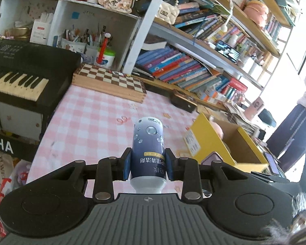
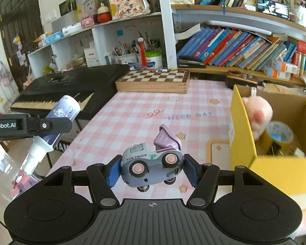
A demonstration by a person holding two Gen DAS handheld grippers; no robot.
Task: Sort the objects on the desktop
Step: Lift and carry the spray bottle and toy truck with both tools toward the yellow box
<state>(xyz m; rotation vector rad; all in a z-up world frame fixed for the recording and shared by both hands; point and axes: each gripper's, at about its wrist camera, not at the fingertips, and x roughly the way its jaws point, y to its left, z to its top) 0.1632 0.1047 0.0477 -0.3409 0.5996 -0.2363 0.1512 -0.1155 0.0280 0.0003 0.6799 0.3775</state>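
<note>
- Pink-and-white checked cloth is spread over the counter (image 2: 153, 110), with a wooden chessboard box (image 2: 153, 81) at the back, a black keyboard (image 2: 57, 94) off to one side, and packed bookshelves behind.
- A dark-blue cylindrical spray bottle with a white cap (image 1: 148, 149) is clamped in the left hand-held gripper (image 1: 148, 166), carried above the cloth, cap end toward the camera.
- A small grey-and-lilac toy truck with pink wheels (image 2: 153, 161) is pinched sideways in the right hand-held gripper (image 2: 153, 170), also lifted off the counter.
- An open yellow-sided cardboard box (image 2: 244, 143) sits at the counter's right end; a pink plush toy (image 2: 257, 112) and a roll of yellow tape (image 2: 279, 134) are already inside.
- Step in hand, probably: both items mid-carry toward that box.
- Next move, as a guess: the truck gets brought over the yellow rim, kept clear of the plush, then let go; the bottle has further to travel, so it'd likely follow.
</note>
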